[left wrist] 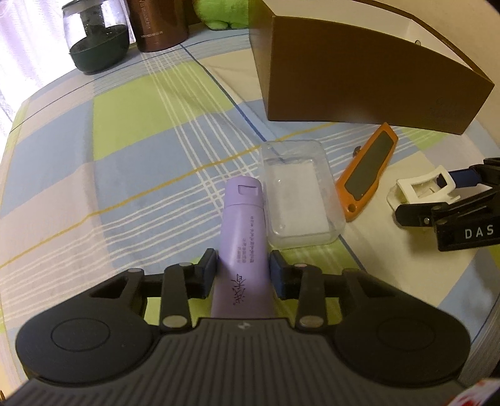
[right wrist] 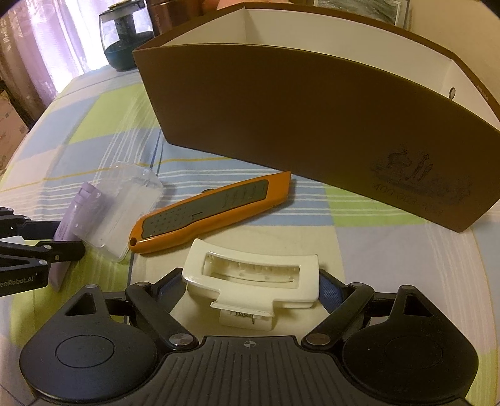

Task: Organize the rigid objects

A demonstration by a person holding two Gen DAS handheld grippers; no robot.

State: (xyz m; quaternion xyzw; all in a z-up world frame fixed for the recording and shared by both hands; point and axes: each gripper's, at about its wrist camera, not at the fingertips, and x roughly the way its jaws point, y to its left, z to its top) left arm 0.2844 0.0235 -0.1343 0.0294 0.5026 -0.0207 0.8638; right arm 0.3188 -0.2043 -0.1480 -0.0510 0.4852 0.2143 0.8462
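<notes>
- The left gripper (left wrist: 243, 270) has its pads pressed on both sides of the purple tube (left wrist: 242, 231), so it holds the tube. The tube lies flat on the checked cloth (left wrist: 125, 175), cap pointing away, not yet lifted as far as the views show.
- The right gripper (right wrist: 251, 285) stands wide around the white clip (right wrist: 251, 281). Its blue pads sit at the clip's two ends, at or just touching them; whether they press cannot be told. The clip rests on the cloth.
- Just beside the tube's cap, on its right in the left wrist view, lies a clear case (left wrist: 298, 200) with something white inside. It seems to touch the tube.
- Next along is the orange knife (right wrist: 209, 214), lying flat between the case and the clip, its tip toward the box. No gripper touches it.
- Behind all four stands the brown box (right wrist: 312, 125), open at the top with a white inside and a divider. The part of its inside that shows holds nothing; the floor is hidden by the front wall.
- Far off at the table's edge are a glass jar (left wrist: 97, 37) and a brown flask (left wrist: 159, 25), apart from the work.
- Judged from this, the task is at its start: all four things are outside the box. The tube is gripped, the clip is about to be, and the case and knife remain.
</notes>
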